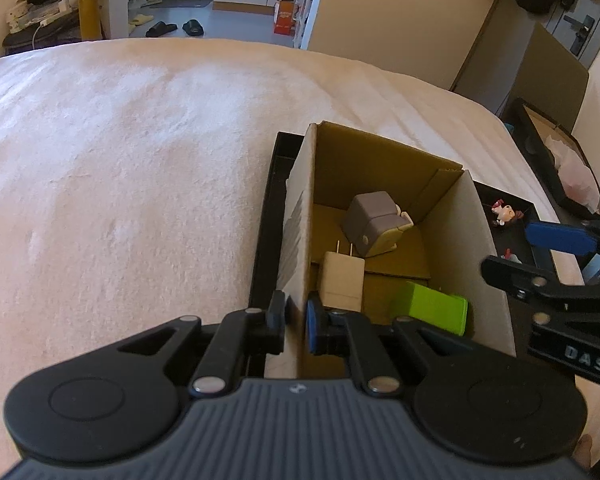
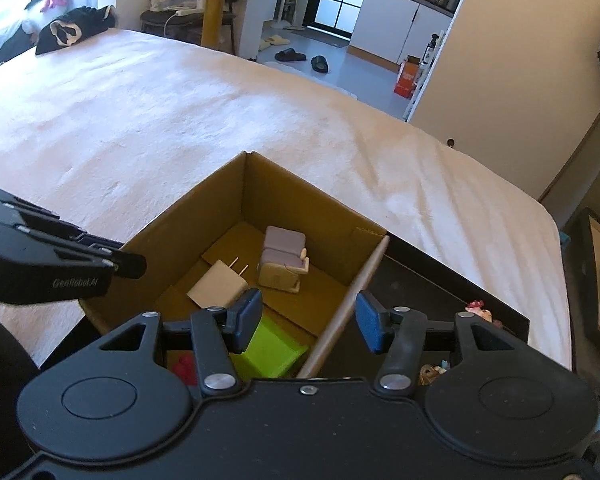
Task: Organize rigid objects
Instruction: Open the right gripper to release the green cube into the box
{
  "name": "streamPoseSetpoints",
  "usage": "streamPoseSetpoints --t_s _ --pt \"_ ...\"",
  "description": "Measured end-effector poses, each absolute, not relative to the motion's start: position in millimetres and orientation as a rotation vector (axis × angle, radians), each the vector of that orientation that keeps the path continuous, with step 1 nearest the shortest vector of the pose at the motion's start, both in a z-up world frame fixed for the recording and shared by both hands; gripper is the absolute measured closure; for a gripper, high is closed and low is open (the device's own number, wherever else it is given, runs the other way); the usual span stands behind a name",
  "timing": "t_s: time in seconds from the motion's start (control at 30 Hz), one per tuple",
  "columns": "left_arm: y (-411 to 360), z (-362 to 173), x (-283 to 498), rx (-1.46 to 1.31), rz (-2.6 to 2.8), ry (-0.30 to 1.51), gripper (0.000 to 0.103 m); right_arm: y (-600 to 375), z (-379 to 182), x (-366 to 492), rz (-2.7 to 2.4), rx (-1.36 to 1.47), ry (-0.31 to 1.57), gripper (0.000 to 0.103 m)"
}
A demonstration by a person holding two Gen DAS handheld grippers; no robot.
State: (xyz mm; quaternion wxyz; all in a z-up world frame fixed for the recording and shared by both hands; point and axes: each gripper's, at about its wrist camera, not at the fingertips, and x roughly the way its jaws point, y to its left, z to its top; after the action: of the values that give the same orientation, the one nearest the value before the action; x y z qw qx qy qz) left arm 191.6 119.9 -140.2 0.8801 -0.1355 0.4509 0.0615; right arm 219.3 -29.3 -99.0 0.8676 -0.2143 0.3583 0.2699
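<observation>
Progress check: the cardboard box [image 2: 260,200] sits on a black tray [image 1: 266,216] on the bed [image 1: 140,140], and it already holds most of what is visible. Inside: white plug adapter [image 2: 218,284], a grey-and-beige blocky toy [image 2: 282,260], a green block [image 2: 272,348], and something red [image 2: 184,366] in the near corner, mostly hidden behind the gripper body, can't identify it.

Left gripper [image 1: 296,316] is clamped on the box's left wall, one pad outside, one inside, so it looks like it's bracing or repositioning the box, not carrying an item.

Right gripper [image 2: 306,320] has its jaws spread apart, straddling the box's right wall without pinching it. Nothing held.

Still outside the box: small figurines [image 1: 504,212] on the tray to the right of the box, and another small piece [image 2: 432,372] near the right gripper's base, too small to name.

Judgement: roughly past halfway. At least four items boxed, a few figurines left on the tray. Likely next job is picking those with the free right gripper while the left steadies the box.
</observation>
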Motion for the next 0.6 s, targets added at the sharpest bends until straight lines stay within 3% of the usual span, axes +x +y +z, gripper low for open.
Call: streamPoseSetpoints --t_s 0.6 --pt "112.1 -139.6 196.2 -0.232 0.149 0.972 0.093 -74.3 -104.6 219.6 0.513 -0.375 0.775 0.051"
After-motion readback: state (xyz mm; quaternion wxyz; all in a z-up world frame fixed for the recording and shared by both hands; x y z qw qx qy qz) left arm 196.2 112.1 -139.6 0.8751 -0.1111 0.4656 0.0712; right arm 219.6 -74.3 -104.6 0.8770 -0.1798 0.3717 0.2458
